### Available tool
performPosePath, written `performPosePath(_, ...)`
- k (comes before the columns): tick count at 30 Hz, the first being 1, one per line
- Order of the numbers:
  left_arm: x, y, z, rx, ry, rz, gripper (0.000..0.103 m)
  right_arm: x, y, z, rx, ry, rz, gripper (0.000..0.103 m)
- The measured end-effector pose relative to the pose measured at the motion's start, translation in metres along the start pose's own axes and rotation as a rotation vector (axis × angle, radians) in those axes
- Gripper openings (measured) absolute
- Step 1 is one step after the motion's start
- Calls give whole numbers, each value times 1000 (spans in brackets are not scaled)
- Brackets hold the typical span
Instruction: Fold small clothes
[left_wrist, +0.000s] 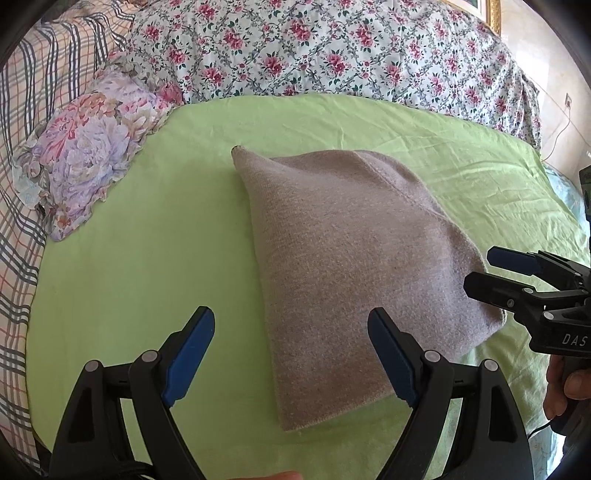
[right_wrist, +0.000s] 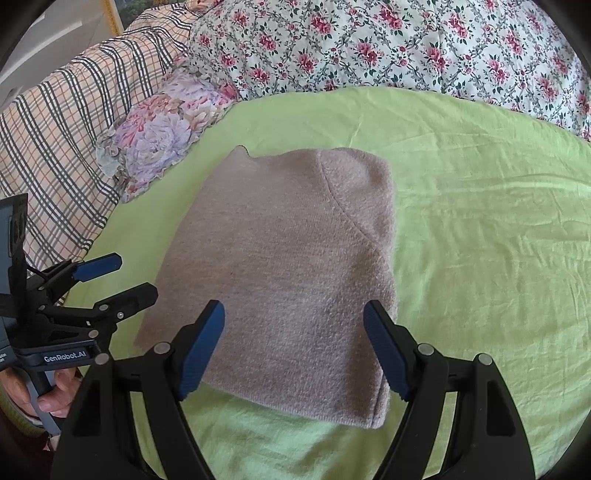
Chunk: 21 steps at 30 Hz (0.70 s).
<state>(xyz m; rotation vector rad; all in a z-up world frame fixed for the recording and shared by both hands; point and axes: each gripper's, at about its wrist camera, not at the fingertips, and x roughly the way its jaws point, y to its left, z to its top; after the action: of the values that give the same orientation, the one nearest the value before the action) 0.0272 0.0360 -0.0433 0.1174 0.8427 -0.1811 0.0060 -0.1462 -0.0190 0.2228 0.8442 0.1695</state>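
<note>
A folded beige-pink knit garment (left_wrist: 351, 266) lies flat on the green sheet (left_wrist: 147, 240); it also shows in the right wrist view (right_wrist: 288, 266). My left gripper (left_wrist: 291, 354) is open and empty, above the garment's near left edge. My right gripper (right_wrist: 293, 347) is open and empty, above the garment's near edge. The right gripper shows in the left wrist view (left_wrist: 480, 269) at the garment's right corner. The left gripper shows in the right wrist view (right_wrist: 114, 277) at the garment's left side.
A floral quilt (left_wrist: 332, 48) lies bunched along the far side of the bed. A small flowered pillow (left_wrist: 88, 147) and a plaid blanket (left_wrist: 22, 184) lie at the left. A wall with a socket and cable (left_wrist: 565, 110) is at the far right.
</note>
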Motion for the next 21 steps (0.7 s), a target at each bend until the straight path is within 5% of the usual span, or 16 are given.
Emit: performPosePath(21,3,2,2,6,4,-1,85,-2,2,-3,1,0,-1,78)
